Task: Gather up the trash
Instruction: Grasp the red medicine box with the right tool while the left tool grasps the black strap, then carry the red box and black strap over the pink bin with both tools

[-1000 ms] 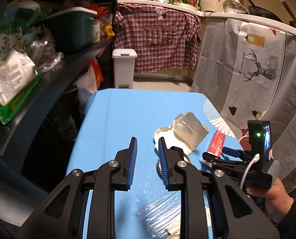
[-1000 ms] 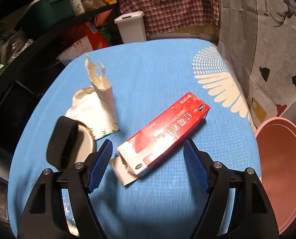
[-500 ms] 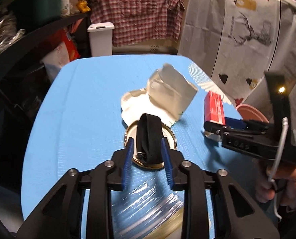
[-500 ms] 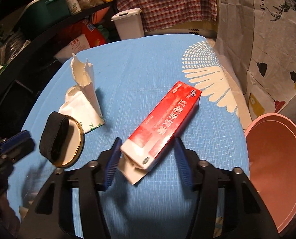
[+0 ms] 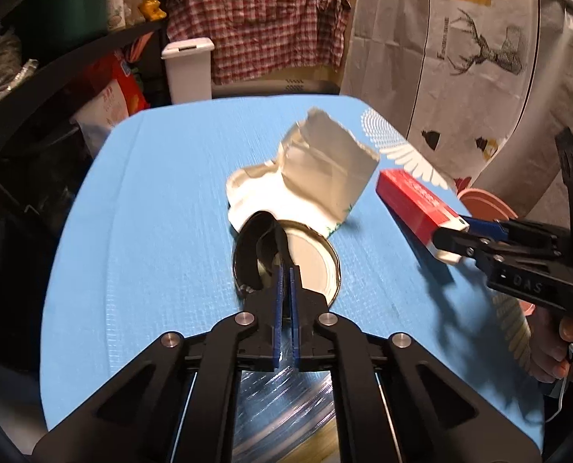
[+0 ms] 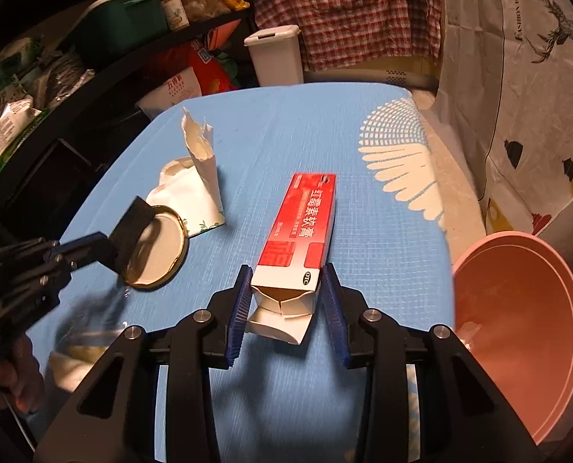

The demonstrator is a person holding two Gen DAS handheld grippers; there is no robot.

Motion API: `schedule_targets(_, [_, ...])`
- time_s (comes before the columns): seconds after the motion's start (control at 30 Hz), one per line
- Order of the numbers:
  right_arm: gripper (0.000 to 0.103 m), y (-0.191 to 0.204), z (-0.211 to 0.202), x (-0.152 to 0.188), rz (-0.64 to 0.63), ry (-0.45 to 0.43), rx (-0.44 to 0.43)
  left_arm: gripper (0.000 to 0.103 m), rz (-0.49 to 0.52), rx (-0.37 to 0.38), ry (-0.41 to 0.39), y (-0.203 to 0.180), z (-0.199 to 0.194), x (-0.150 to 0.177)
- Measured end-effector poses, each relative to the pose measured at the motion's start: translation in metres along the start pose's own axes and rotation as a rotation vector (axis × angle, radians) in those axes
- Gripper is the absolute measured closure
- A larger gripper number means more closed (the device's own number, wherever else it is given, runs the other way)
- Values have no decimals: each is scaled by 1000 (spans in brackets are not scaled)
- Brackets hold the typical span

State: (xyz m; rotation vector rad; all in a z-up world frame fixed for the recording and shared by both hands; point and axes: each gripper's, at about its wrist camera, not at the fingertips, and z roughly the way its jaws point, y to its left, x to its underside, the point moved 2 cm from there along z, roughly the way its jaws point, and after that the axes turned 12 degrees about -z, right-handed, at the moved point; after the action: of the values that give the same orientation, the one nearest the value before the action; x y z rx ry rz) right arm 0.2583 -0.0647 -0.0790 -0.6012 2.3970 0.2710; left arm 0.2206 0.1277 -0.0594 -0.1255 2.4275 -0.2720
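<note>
Left wrist view: left tongs clenched on the black band curled over the round metal lid, pads pinched nearly flat on the strap after just closing. Torn white carton just beyond the lid on the blue desk, crinkled clear plastic right under the fingers. Off to the right, right tongs gripping the end of the red box. Best lifted straight up here (a band that limp could slip or drag the lid along, by the look of it).

Right wrist view: right tongs grasping the red box at its open white end, blue pads pressed on both side walls after just closing, torn flap hanging below. Pink basin close on the right, beyond the desk edge, likely the drop spot. Worth keeping the squeeze light (thin card crushes) and the box level while swinging across. Left tongs visible at left, pinching the band over the lid.
</note>
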Motion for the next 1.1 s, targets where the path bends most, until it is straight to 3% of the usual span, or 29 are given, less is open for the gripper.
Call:
schedule_targets(0.53, [70, 3, -69, 15, -41, -65, -6, 100, 0, -10, -98, -10, -57, -5])
schedule_targets(1.1, [70, -1, -130, 25, -65, -150, 0, 100, 62, 5, -136, -41, -85, 11])
